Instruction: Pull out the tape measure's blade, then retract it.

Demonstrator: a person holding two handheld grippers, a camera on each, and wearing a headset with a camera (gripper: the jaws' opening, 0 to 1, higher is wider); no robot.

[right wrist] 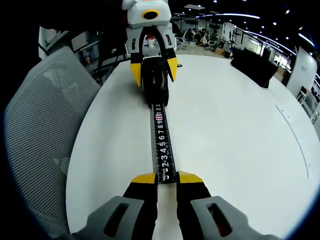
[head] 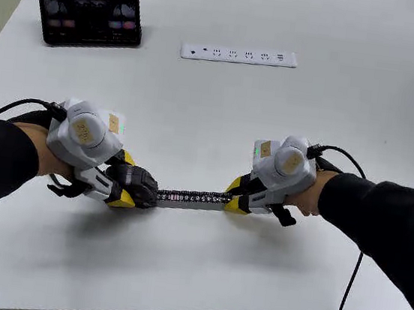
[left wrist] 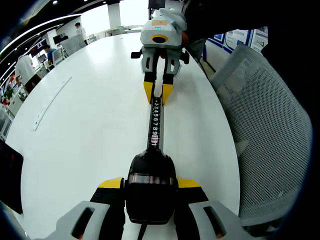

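Observation:
A black tape measure case (head: 137,186) (left wrist: 150,187) (right wrist: 155,82) rests on the white table, and my left gripper (head: 127,190) (left wrist: 150,186) is shut on it. Its black blade (head: 193,196) (left wrist: 155,122) (right wrist: 162,145), printed with white numbers, runs out a short way across the table. My right gripper (head: 236,198) (right wrist: 167,178) is shut on the blade's free end. Across the blade, the left gripper view has the right gripper (left wrist: 159,92), and the right gripper view has the left gripper (right wrist: 153,67).
A dark tablet (head: 89,9) stands at the far left of the white table (head: 212,110), and a white power strip (head: 239,54) lies at the far middle. A grey mesh chair (left wrist: 265,135) (right wrist: 45,125) sits by the table's near edge. A black cable (head: 350,282) hangs off the right side.

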